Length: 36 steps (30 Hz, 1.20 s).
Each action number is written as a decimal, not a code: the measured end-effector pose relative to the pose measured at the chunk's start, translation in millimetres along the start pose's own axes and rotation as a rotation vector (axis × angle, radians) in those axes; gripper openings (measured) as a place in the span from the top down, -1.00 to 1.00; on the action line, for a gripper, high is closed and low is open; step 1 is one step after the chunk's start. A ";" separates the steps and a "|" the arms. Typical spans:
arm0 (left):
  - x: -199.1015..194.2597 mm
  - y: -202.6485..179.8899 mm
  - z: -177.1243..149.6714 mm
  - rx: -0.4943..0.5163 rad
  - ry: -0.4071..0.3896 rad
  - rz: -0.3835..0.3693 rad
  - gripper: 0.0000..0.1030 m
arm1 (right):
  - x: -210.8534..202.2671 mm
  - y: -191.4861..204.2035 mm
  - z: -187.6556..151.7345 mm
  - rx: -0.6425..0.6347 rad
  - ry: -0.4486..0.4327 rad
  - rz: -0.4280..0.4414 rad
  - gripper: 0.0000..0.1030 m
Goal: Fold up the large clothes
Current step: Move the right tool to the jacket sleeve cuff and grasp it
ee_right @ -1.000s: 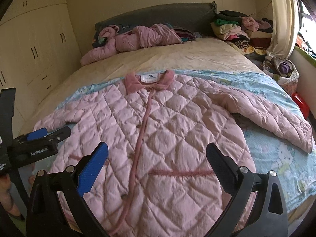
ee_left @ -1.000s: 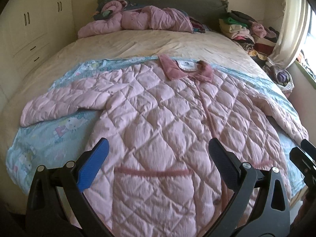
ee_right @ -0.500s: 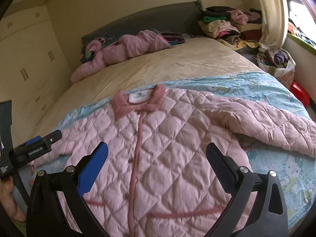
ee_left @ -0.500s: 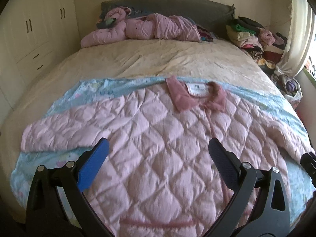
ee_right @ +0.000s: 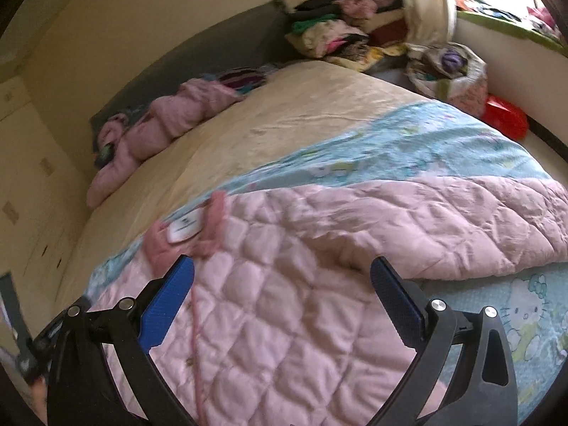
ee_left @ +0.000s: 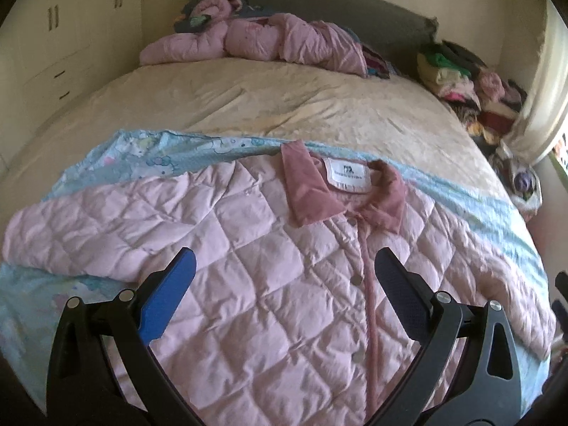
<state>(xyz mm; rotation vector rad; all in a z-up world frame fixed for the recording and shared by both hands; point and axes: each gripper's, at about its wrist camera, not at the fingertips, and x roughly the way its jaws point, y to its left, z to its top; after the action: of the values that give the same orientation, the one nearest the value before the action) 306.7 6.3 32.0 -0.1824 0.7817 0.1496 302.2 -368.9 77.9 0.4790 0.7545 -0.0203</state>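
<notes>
Right view alone shows the coat's right sleeve; left view its label. Coat lies flat, quilted, pink, snapped shut. Left gripper and right gripper both gape, empty.

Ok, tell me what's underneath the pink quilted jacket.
The pink quilted jacket lies on a light-blue cartoon-print sheet, which overlaps the beige bedspread. Anything beneath the jacket's middle is covered.

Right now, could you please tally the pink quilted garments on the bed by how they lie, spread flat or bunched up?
Spread flat: 1, the pink quilted jacket on the blue cartoon-print sheet, both grippers open above it.
Bunched up: 1, the crumpled pink quilted garment by the grey headboard.
Total: 2.
</notes>
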 end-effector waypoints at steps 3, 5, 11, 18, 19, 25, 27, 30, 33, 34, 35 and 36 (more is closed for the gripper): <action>14.9 -5.9 -5.6 -0.001 0.020 -0.004 -0.83 | 10.9 -23.9 6.8 0.054 -0.007 -0.037 -0.92; 26.0 -10.7 -11.7 0.010 0.041 0.001 -0.83 | 18.2 -43.0 9.4 0.099 -0.002 -0.054 -0.92; 49.7 -19.9 -24.3 0.018 0.075 -0.010 -0.83 | 27.3 -104.5 4.6 0.254 -0.015 -0.128 -0.92; 72.0 -26.4 -37.2 0.057 0.111 0.008 -0.83 | 27.0 -167.4 -9.0 0.425 -0.044 -0.209 -0.92; 74.2 -26.8 -38.2 0.057 0.115 0.006 -0.83 | 25.1 -176.7 -12.1 0.449 -0.051 -0.225 -0.92; 87.8 -32.7 -43.6 0.057 0.145 -0.037 -0.83 | 18.8 -228.0 -25.9 0.581 -0.063 -0.302 -0.92; 91.5 -38.0 -47.7 0.073 0.155 -0.039 -0.83 | 17.1 -242.0 -28.3 0.625 -0.071 -0.326 -0.92; 94.7 -43.2 -53.8 0.093 0.167 -0.048 -0.83 | 15.9 -266.5 -34.1 0.704 -0.089 -0.359 -0.92; 97.2 -45.9 -57.6 0.104 0.173 -0.055 -0.83 | 19.5 -288.3 -37.5 0.777 -0.094 -0.359 -0.92; 98.3 -45.8 -57.9 0.106 0.174 -0.054 -0.83 | 19.7 -296.5 -38.0 0.800 -0.107 -0.357 -0.92; 98.8 -45.5 -58.5 0.110 0.174 -0.048 -0.83 | 18.8 -303.7 -37.6 0.818 -0.123 -0.357 -0.92; 98.7 -45.1 -58.7 0.111 0.173 -0.046 -0.83 | 18.3 -310.4 -36.2 0.832 -0.140 -0.343 -0.91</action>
<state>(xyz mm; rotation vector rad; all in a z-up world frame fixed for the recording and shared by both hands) 344.7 -43.9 -74.1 -0.1087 0.9553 0.0469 234.1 -627.8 -84.4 1.1174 0.6607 -0.7028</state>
